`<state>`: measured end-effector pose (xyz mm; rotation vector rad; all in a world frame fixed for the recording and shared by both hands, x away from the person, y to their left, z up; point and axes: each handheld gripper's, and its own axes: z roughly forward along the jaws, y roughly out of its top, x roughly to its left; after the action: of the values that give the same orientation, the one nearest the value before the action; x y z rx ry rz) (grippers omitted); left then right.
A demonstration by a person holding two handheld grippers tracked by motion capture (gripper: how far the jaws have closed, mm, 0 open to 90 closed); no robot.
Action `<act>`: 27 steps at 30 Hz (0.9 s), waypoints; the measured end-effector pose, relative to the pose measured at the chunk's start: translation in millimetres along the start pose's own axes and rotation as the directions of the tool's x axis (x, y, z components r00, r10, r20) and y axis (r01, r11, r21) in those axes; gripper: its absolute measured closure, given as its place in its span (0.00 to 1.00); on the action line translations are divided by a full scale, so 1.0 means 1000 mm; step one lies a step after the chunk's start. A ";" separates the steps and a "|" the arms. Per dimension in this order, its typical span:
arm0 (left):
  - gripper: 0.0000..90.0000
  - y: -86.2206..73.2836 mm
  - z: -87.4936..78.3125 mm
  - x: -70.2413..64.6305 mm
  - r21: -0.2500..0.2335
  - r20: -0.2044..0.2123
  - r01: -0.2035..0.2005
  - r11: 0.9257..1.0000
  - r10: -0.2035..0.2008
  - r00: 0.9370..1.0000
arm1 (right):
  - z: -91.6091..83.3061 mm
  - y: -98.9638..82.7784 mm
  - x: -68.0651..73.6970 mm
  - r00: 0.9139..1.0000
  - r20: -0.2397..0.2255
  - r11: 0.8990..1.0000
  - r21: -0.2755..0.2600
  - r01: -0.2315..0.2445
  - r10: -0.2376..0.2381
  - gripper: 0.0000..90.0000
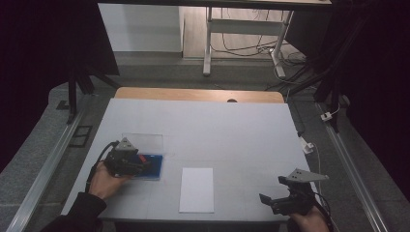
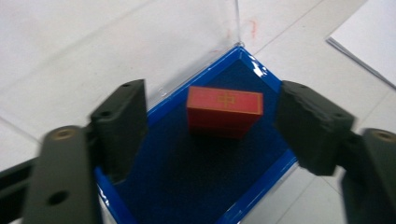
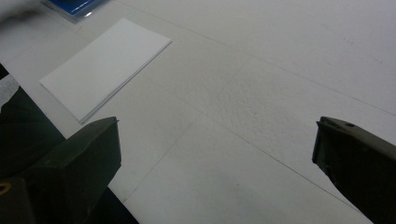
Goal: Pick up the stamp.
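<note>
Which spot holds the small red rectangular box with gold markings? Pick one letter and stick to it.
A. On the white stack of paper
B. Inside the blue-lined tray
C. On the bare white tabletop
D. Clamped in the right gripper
B: in the left gripper view the small red box sits on the dark blue floor of the blue-lined tray, between the left gripper's jaws, untouched by them.

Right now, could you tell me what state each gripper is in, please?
Left gripper: open, jaws astride the red box without touching it.
Right gripper: open, holding nothing.

White paper stack (image 1: 197, 189) flat on table (image 1: 232, 130), 6 o'clock of centre. Metal desk frame (image 1: 241, 34) on floor, 12 o'clock, cables (image 1: 251, 48) beneath.
</note>
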<state>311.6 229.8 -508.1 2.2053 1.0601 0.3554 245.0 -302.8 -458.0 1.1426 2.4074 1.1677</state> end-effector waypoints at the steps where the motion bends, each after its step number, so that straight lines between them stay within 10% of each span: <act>1: 0.35 0.000 0.000 0.000 0.006 0.001 -0.006 1.000 0.006 1.000 | 0.000 0.000 0.000 1.000 0.002 1.000 -0.001 0.000 0.000 0.01; 10: 0.63 0.002 0.000 -0.002 0.030 0.006 -0.039 0.999 0.039 0.999 | 0.000 0.000 0.000 1.000 -0.004 1.000 0.000 0.000 0.000 0.01; 27: 0.65 0.007 -0.009 -0.004 0.005 0.007 -0.009 1.000 0.009 1.000 | 0.000 0.000 -0.001 1.000 -0.004 1.000 0.001 -0.003 0.003 0.01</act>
<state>308.4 227.8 -496.7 2.2154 1.0482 0.3490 245.4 -303.1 -458.4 1.1451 2.4105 1.1710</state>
